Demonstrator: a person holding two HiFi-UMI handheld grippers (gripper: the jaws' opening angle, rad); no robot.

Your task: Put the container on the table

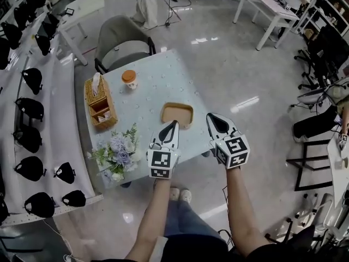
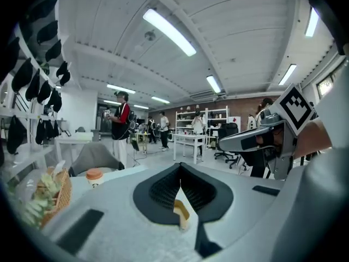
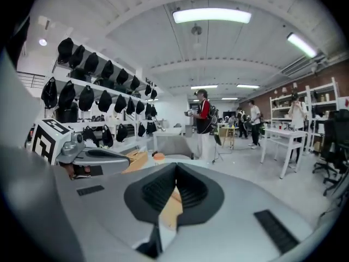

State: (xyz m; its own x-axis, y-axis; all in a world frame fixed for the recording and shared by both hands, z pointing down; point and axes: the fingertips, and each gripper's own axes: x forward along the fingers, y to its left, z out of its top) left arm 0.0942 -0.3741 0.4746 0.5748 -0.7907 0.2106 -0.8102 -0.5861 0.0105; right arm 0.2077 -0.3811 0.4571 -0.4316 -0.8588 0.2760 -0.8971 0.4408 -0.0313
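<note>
A shallow tan container (image 1: 177, 114) rests on the pale table (image 1: 155, 86) near its front edge. My left gripper (image 1: 173, 124) hovers just in front of the container's near left side, its jaws shut with nothing held. To the right of the container, my right gripper (image 1: 209, 115) is also shut and empty, out past the table's corner. In the left gripper view the container (image 2: 182, 212) shows as a sliver below the closed left gripper (image 2: 180, 187). The right gripper view shows the container (image 3: 173, 206) the same way under the closed right gripper (image 3: 175, 182).
On the table stand a wicker tissue basket (image 1: 99, 103), an orange-lidded cup (image 1: 129, 79) and a bunch of flowers (image 1: 117, 153). A grey chair (image 1: 122, 36) sits behind the table. Shelves of black caps (image 1: 30, 111) line the left. Office chairs (image 1: 319, 53) crowd the right.
</note>
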